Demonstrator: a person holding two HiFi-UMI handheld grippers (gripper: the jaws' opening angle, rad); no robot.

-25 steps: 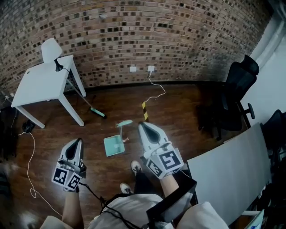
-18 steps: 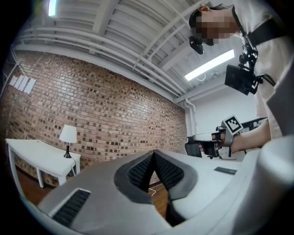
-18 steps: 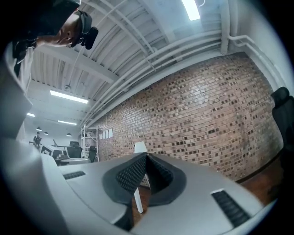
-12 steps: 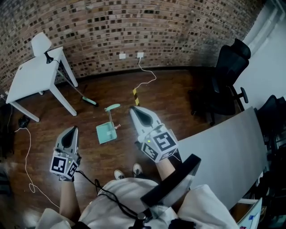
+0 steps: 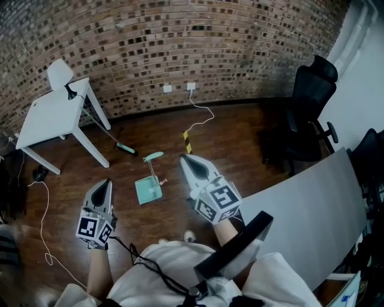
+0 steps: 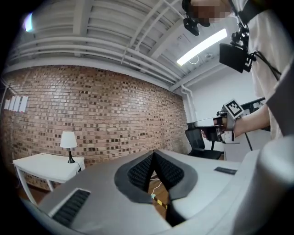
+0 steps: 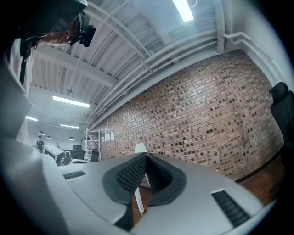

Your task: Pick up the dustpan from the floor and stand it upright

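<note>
Dustpan [image 5: 147, 192] seemingly lying flat, handle [image 5: 153, 157] toward wall [image 5: 180, 42], left claw [image 5: 106, 182] and right claw [image 5: 185, 158] closed

a: what do we see past our right gripper [image 7: 146, 156]?
b: its two jaws meet at the tips. the black bumpy pads [image 7: 130, 174] lean on each other up there, and a thin gap opens lower down.
a: and in that gap?
b: we see a white table leg [image 7: 137, 200]. a white lamp shade [image 7: 140, 148] peeks over the tips.
a: what's behind?
b: a big brick wall [image 7: 206, 124], with brown floor [image 7: 265, 181] under it. a black chair [image 7: 283, 108] sits at the right edge. far off on the left we see a shelf [image 7: 91, 143]. up top a long light [image 7: 183, 10] glows by white pipes [image 7: 183, 50].
</note>
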